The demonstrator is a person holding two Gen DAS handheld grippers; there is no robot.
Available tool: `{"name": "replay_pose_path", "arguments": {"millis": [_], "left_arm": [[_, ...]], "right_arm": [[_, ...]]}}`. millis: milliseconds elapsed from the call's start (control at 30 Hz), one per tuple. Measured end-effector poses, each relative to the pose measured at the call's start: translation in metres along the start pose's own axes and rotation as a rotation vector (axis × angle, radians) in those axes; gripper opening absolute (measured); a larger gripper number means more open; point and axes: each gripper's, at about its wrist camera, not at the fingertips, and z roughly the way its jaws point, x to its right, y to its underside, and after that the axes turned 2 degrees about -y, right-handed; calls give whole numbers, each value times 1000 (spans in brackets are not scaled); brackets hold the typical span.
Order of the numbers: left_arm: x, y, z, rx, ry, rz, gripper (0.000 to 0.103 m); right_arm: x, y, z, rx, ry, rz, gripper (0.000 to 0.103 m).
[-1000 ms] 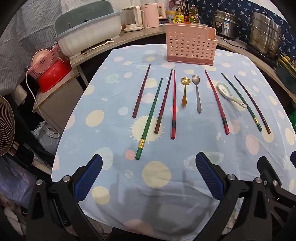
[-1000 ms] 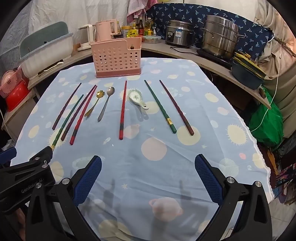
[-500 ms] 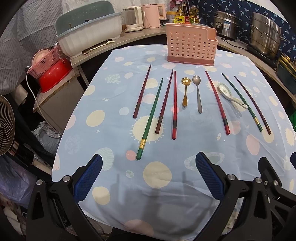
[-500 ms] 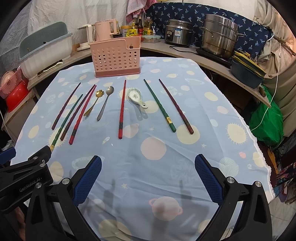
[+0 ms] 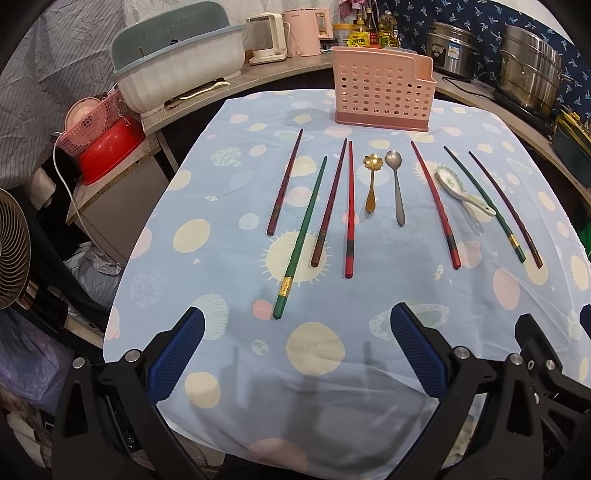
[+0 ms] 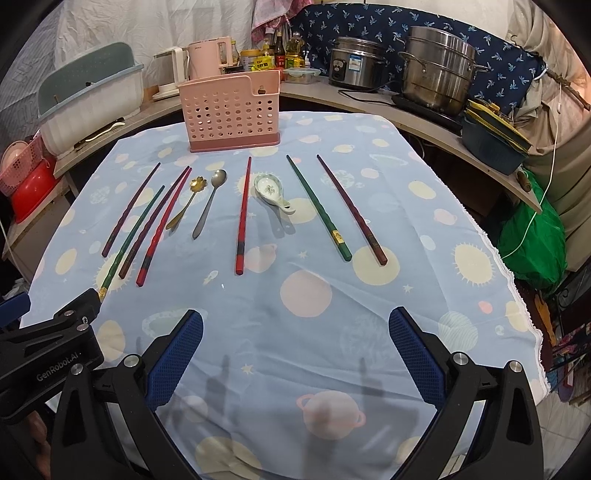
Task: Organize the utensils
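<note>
Several chopsticks lie in a row on the blue tablecloth: a green one [image 5: 300, 236] at the left, red ones [image 5: 349, 208] in the middle, a green one [image 6: 319, 206] and a dark red one [image 6: 351, 208] at the right. A gold spoon [image 5: 370, 182], a steel spoon [image 5: 396, 186] and a white ceramic spoon [image 6: 272, 192] lie among them. A pink perforated holder [image 5: 382, 90] stands behind, also in the right wrist view [image 6: 229, 110]. My left gripper [image 5: 295, 350] and right gripper [image 6: 295, 350] are open and empty above the table's near edge.
A white dish rack [image 5: 181, 74] and kettles [image 5: 303, 33] stand on the back counter at the left. Steel pots [image 6: 439, 70] stand at the back right. A red basin [image 5: 107, 151] and a fan [image 5: 13, 251] are left of the table. A green bag [image 6: 535, 240] hangs at the right.
Both grippers have drifted very slightly; the utensils have not moved.
</note>
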Motion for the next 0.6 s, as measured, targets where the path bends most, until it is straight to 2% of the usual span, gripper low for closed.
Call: {"name": "replay_pose_path", "arguments": {"millis": [600], "left_arm": [[1, 1, 1, 24, 2, 1, 96]], "right_arm": [[0, 2, 3, -4, -1, 2, 97]]}}
